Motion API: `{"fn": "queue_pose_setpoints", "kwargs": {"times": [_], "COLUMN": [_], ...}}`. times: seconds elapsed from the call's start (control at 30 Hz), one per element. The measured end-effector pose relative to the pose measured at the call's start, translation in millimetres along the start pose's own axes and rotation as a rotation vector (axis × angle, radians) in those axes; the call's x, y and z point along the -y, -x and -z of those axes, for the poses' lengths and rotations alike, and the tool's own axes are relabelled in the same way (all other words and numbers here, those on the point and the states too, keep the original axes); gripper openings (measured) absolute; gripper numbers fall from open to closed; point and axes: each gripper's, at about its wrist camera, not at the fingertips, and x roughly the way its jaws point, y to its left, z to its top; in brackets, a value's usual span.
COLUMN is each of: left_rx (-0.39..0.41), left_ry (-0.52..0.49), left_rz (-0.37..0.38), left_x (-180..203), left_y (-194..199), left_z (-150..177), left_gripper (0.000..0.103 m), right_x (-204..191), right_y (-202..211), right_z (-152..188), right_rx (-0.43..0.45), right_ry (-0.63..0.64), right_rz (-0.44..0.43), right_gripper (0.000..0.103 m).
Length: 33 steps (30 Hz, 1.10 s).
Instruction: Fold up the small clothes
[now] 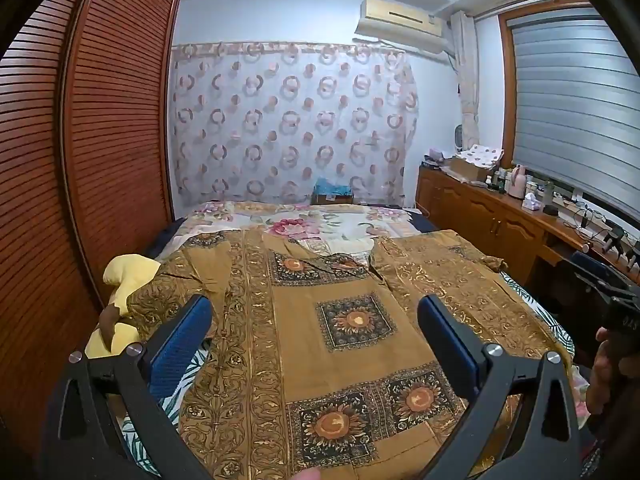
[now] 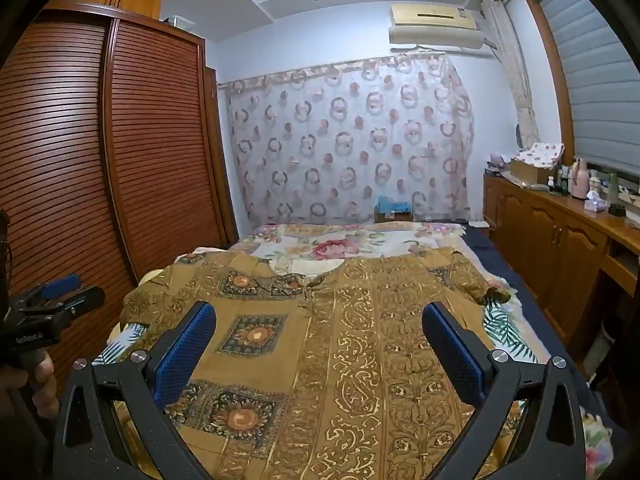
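Observation:
A brown and gold patterned shirt (image 1: 332, 320) with sunflower squares lies spread flat on the bed, collar at the far end and short sleeves out to both sides. It also shows in the right wrist view (image 2: 352, 344). My left gripper (image 1: 316, 316) is open and empty, held above the shirt's left half. My right gripper (image 2: 320, 320) is open and empty above the shirt's right half. The left gripper also appears at the left edge of the right wrist view (image 2: 52, 300).
The bed (image 1: 320, 220) carries a floral cover beyond the shirt. A yellow pillow (image 1: 124, 280) lies at the bed's left side by the slatted wooden wardrobe (image 1: 80, 160). A wooden cabinet (image 2: 560, 240) with bottles runs along the right wall.

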Motion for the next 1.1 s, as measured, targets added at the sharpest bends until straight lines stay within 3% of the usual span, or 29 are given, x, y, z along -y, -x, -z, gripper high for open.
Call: {"fn": "queue_pose_setpoints", "kwargs": {"times": [1.1], "left_rx": [0.002], "left_ry": [-0.012], "left_rz": [-0.009], "left_x": [-1.0], "left_y": [-1.2], "left_z": [-0.7], "left_gripper": [0.103], "right_x": [-1.9], "right_y": [0.2], "right_z": [-0.8], "right_rx": [-0.002], "right_ry": [0.016], "right_rz": [-0.001], "right_gripper": [0.103]}}
